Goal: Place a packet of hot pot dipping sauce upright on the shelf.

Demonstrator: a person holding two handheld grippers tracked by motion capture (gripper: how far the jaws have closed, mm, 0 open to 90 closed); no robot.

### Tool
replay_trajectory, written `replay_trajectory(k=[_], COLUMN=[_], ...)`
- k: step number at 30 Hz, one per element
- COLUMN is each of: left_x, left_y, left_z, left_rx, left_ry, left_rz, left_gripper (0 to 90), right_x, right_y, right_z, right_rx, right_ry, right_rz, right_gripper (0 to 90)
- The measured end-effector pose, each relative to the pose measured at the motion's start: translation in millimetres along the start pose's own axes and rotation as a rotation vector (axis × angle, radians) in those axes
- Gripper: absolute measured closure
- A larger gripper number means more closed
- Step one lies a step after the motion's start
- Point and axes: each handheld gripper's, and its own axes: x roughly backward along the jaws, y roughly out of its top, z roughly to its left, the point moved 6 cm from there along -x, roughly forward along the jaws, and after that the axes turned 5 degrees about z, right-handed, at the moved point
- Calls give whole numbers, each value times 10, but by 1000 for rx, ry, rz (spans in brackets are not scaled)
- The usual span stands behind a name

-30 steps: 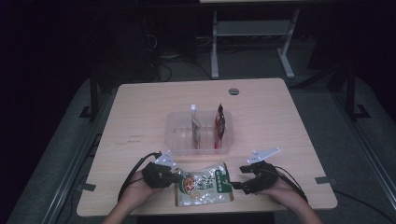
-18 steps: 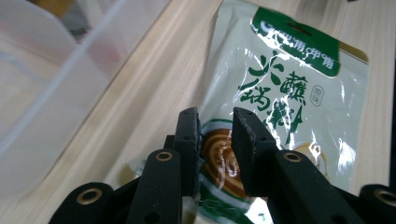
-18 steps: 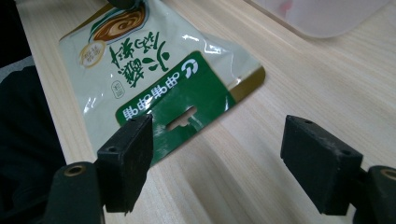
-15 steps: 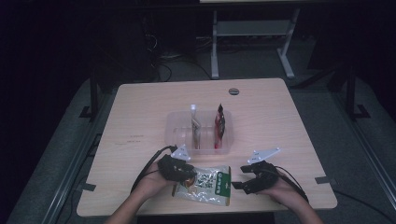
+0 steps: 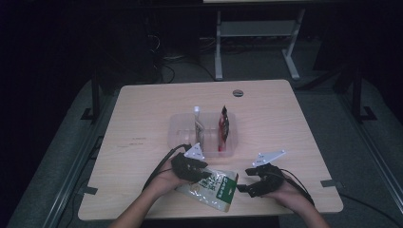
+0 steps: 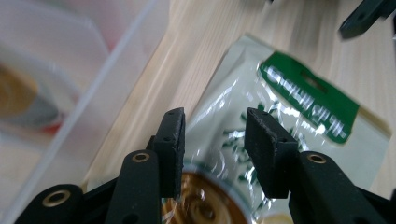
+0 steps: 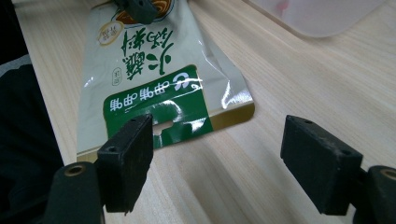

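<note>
Snack packet (image 5: 212, 186): flat pouch, pale cream with a green header band and printed characters, lying on the table (image 5: 142, 118) near its front edge, between the two hands. Left gripper (image 5: 202, 174): over the packet's left end; in the left gripper view its black fingers (image 6: 170, 144) stand parted on either side of the packet's edge, whether they touch it cannot be told. Right gripper (image 5: 243, 186): just beside the packet's green end, fingers (image 7: 126, 161) spread wide, holding nothing, one finger next to the green band. Clear plastic bin (image 5: 178, 135): behind the packet, mid-table, divided into compartments, holding a pale upright packet (image 5: 198, 124) and a red upright packet (image 5: 223, 124). Table: light wood.
</note>
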Motion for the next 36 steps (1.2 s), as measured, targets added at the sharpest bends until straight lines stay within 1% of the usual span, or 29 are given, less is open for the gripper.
replay_trajectory(k=[2, 3, 4, 5, 6, 7, 8, 9, 11, 14, 15, 16, 17, 18, 20, 22, 23, 26, 31, 32, 33, 34, 35, 36], left_x=[-10, -54, -54, -105, -171, -198, -214, -208, -209, -206, -204, -211, -215, -215, -217, -211, -203, -160, 4, 4, 78, 78, 154, 193], left_y=[24, 49, 49, 48, 33, 23, 32, 24, 11, -12, -31, -30, -39, -39, -47, -46, -46, -32, 23, 23, 37, 37, 48, 50], left_z=[-4, 1, 1, 5, 18, 25, 21, 30, 35, 46, 49, 38, 24, 24, 12, 11, 12, 12, -1, -1, -15, -15, -39, -45], left_rx=[-1, -2, -2, -10, -30, -40, -16, -23, -11, -9, -20, -19, -33, -33, -36, -35, -36, -26, -10, -10, -8, -8, -18, -25], left_ry=[2, -11, -11, -11, -8, -10, -18, -24, -25, -33, -36, -33, -39, -39, -42, -41, -50, -73, -104, -104, -107, -107, -113, -109], left_rz=[-9, -8, -8, 7, 37, 49, 33, 46, 43, 35, 35, 30, 40, 40, 37, 31, 28, 0, -82, -82, -111, -111, -134, -141], left_gripper=[548, 540, 530, 524, 524, 517, 516, 527, 604, 701, 732, 764, 809, 863, 890, 896, 898, 900, 900, 900, 900, 900, 900, 900], right_x=[0, -2, -2, -3, -1, 1, 3, 5, 6, 2, -3, -5, -7, -7, -11, -12, -10, -1, 17, 21, 27, 33, 40, 48], right_y=[1, 2, 2, 2, 2, 1, 1, -1, -3, -3, -1, 1, 3, 4, 6, 7, 6, 6, 14, 19, 24, 32, 42, 52], right_z=[1, 2, 2, 6, 9, 10, 10, 7, -1, -6, 0, 6, 11, 18, 22, 21, 21, 22, 17, 22, 33, 40, 51, 68], right_rx=[0, 1, 1, 4, 3, 3, 3, 2, 1, 4, 3, 3, 4, 0, 4, 5, 5, -4, -6, -10, -12, -8, -7, -3], right_ry=[1, 2, 2, 3, 4, 3, 4, 4, 3, 3, 4, 6, 6, 7, 6, 6, 6, 10, 27, 32, 44, 57, 64, 73], right_rz=[0, -1, -1, 1, 1, 0, -1, 0, 0, 0, 3, 3, 3, 6, 6, 4, 4, 2, -17, -20, -20, -27, -34, -39], right_gripper=[251, 251, 251, 251, 251, 251, 251, 250, 251, 251, 251, 251, 251, 251, 251, 251, 251, 250, 251, 251, 251, 250, 249, 242])
